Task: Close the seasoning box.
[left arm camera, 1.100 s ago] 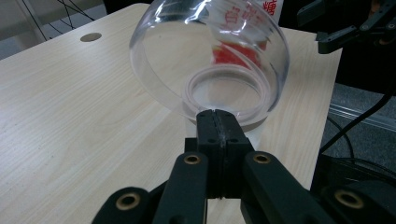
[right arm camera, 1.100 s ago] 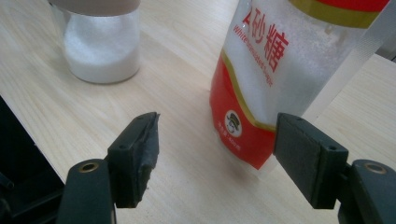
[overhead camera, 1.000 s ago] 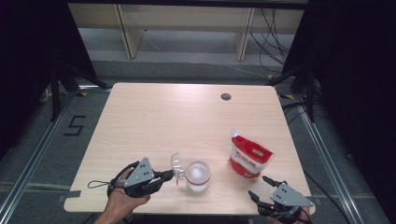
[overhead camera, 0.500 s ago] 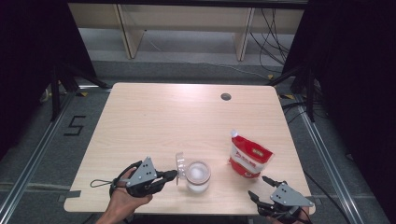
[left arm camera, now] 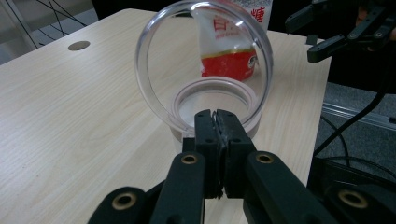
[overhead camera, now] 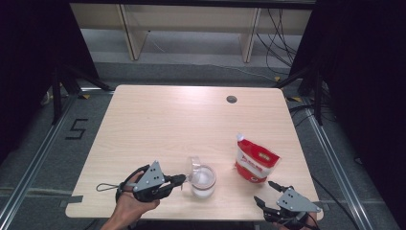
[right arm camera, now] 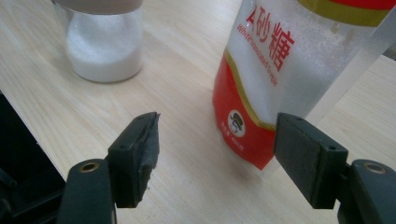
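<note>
Red-and-white pouch (right arm camera: 275,70) reads "砂糖", seemingly "White Granulated Sugar" beneath, smaller print blurred

Red-white sugar pouch (overhead camera: 255,162) — clear jar (overhead camera: 202,179), pale wood-grain table (overhead camera: 158,124)

One jar (overhead camera: 202,180), one sugar pouch (overhead camera: 255,164), two grippers (overhead camera: 179,179)

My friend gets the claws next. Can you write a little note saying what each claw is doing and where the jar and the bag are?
Left claw: shut, pinching the rim of the jar's clear lid, which stands open and upright.
Right claw: open, holding nothing, near the table's front edge and aimed at the sugar bag.
Jar: at the front middle of the table, some white sugar inside.
Done: lid open.
Left, probably: grasp the bag and pour.
</note>
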A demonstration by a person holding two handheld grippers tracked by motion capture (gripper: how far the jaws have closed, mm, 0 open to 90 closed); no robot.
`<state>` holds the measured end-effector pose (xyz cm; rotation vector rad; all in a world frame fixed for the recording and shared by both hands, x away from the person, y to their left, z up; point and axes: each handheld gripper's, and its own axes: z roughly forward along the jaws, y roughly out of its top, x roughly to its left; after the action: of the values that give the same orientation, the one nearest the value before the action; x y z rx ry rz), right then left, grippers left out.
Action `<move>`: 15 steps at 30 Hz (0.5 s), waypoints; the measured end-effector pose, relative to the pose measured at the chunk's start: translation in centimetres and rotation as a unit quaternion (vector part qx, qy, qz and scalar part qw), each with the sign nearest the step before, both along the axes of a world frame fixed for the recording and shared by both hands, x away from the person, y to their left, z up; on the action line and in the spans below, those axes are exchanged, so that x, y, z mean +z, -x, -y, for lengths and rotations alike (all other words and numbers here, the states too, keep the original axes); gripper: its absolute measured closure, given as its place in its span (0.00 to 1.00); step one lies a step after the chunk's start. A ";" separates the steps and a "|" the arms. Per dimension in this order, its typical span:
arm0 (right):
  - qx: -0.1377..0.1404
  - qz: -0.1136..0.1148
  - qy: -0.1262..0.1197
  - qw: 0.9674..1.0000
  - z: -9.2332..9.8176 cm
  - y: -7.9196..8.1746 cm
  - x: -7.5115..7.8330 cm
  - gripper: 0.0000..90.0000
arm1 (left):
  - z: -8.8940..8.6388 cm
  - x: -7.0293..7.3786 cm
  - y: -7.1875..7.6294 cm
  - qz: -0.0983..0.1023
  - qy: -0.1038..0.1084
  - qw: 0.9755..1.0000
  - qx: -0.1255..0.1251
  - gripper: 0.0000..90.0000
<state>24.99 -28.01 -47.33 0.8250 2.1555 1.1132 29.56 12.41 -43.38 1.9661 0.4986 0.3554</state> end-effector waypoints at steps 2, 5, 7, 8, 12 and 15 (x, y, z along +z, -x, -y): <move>0.002 0.000 -0.002 1.000 0.0 0.0 0.0 0.36 | 0.0 -0.1 0.0 0.000 0.002 1.000 0.000 0.96; 0.002 0.001 -0.002 1.000 0.0 0.0 0.0 0.36 | -0.3 0.0 0.1 0.001 0.008 1.000 0.005 0.88; -0.001 0.000 0.001 1.000 0.0 0.1 0.1 0.36 | -0.5 0.0 0.3 -0.004 0.011 1.000 0.006 0.82; -0.001 0.000 0.001 1.000 0.0 0.1 0.1 0.36 | -0.5 0.0 0.3 -0.004 0.011 1.000 0.006 0.78; -0.001 -0.005 -0.001 1.000 0.0 0.1 0.1 0.36 | -1.0 0.1 0.3 -0.005 0.019 1.000 0.003 0.67; 0.000 0.002 0.001 1.000 0.0 0.0 0.1 0.36 | -1.4 -0.1 0.7 -0.020 0.025 0.999 0.020 0.59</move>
<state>24.94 -28.04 -47.23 0.8227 2.1527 1.1123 28.85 13.81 -43.45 1.9206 0.5667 0.3270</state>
